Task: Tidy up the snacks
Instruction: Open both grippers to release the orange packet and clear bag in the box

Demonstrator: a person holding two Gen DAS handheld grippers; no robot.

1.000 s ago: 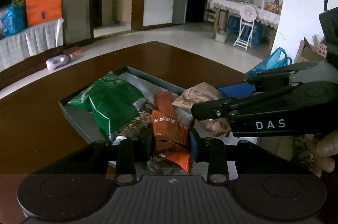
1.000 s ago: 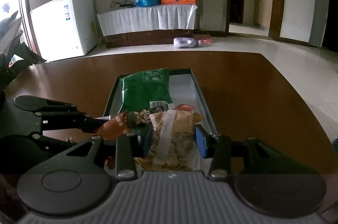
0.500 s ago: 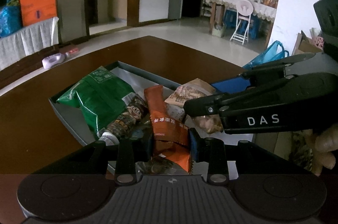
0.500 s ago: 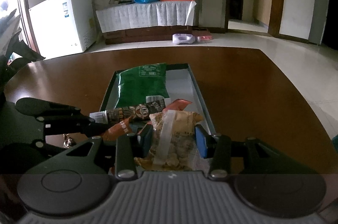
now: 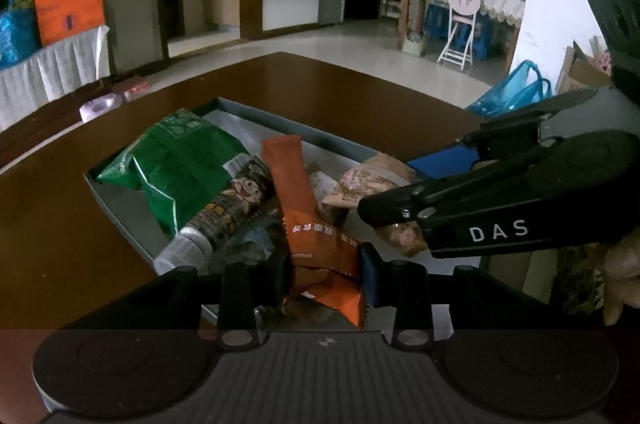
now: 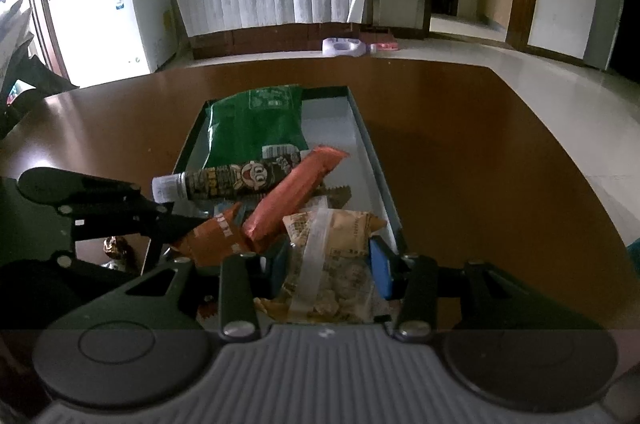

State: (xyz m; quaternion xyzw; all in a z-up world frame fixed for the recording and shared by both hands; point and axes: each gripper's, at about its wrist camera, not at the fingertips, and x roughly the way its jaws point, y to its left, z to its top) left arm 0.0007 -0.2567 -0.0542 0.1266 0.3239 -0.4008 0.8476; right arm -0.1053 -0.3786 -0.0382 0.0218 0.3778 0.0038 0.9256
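Note:
A grey box [image 5: 116, 207] [image 6: 380, 175] on the brown table holds a green bag [image 5: 180, 159] [image 6: 256, 123] and a dark sausage stick [image 5: 224, 216] [image 6: 228, 179]. My left gripper [image 5: 326, 264] is shut on an orange snack packet [image 5: 308, 216] [image 6: 288, 195] over the box's near end. My right gripper [image 6: 326, 266] is shut on a tan snack bag [image 6: 328, 256] [image 5: 360, 183], close beside the orange packet. In the left wrist view the right gripper reaches in from the right [image 5: 420, 199].
The brown table [image 6: 480, 151] extends around the box, with its rounded far edge [image 5: 320, 59] ahead. A small wrapped candy [image 6: 116, 248] lies left of the box. The room beyond has a white freezer [image 6: 116, 15] and a cloth-covered bench [image 6: 272, 3].
Both grippers have moved slightly forward over the box with their packets. The orange packet now stands more upright and leans over the sausage stick.

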